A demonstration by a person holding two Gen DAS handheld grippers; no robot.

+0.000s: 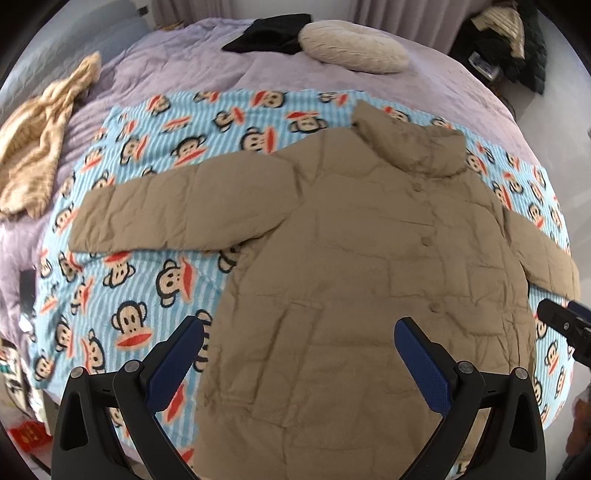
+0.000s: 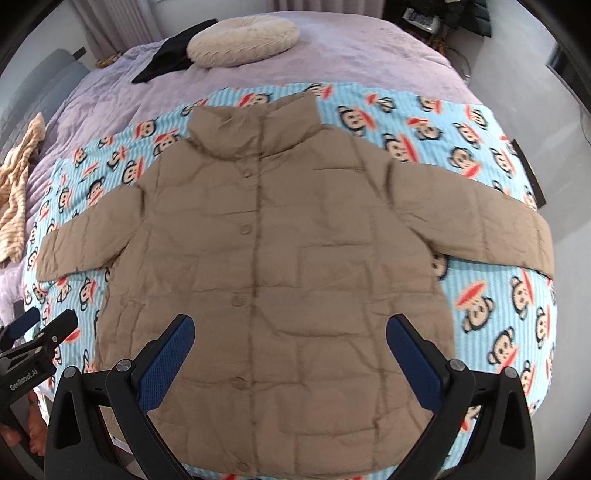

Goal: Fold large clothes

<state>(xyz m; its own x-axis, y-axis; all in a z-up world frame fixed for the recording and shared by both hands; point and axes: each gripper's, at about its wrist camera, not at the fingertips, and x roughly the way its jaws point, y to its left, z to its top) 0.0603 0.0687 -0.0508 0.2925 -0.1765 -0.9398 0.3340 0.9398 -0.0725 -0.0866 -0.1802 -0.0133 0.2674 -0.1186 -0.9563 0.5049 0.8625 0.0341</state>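
Observation:
A tan quilted jacket lies flat and face up on a blue monkey-print blanket, buttoned, collar at the far end, both sleeves spread sideways. My left gripper hovers open above the jacket's lower left hem, nothing between its blue pads. My right gripper hangs open over the lower middle of the jacket, also holding nothing. The right gripper's tip shows at the right edge of the left wrist view; the left gripper's fingers show at the left edge of the right wrist view.
The blanket covers a bed with a lilac cover. A round cream cushion and a black garment lie at the far end. A beige striped cloth lies at the left.

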